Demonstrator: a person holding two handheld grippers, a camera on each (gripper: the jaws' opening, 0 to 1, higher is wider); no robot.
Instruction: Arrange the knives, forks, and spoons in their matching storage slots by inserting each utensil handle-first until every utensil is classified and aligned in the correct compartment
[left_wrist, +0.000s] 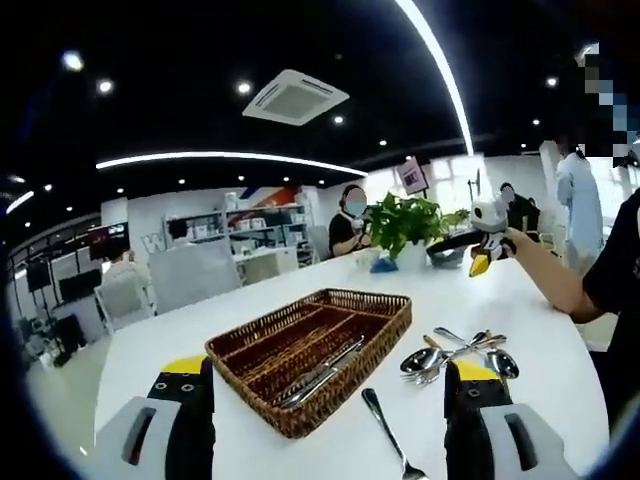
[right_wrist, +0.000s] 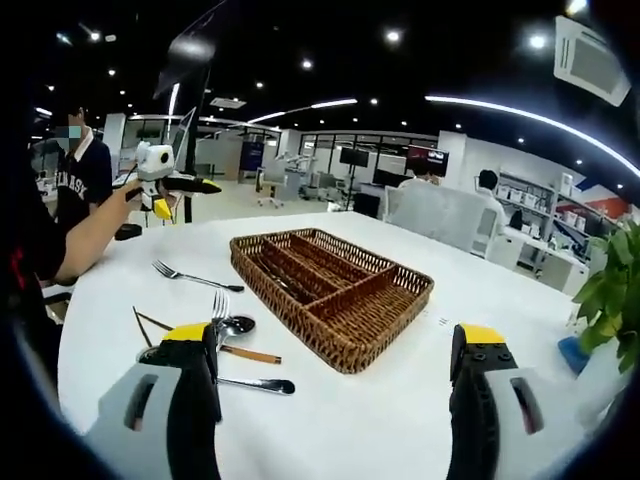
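hovering spread, both hand-held grippers (left_wrist: 325, 385) (right_wrist: 335, 370) empty; wicker tray (right_wrist: 395, 300) holds knives (left_wrist: 325, 370), seemingly

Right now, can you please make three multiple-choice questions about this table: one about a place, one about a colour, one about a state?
1. Where do the knives lie?
A. inside the wicker tray
B. beside the plant
C. on the floor

2. What colour are the tips of the left tongs?
A. red
B. yellow
C. green

3. How are the right tongs?
A. shut on a fork
B. shut on a spoon
C. open, holding nothing

Answers: 1 A, steel blades rest in one tray compartment. 2 B, both tips carry yellow caps. 3 C, a wide gap shows bare table between them.
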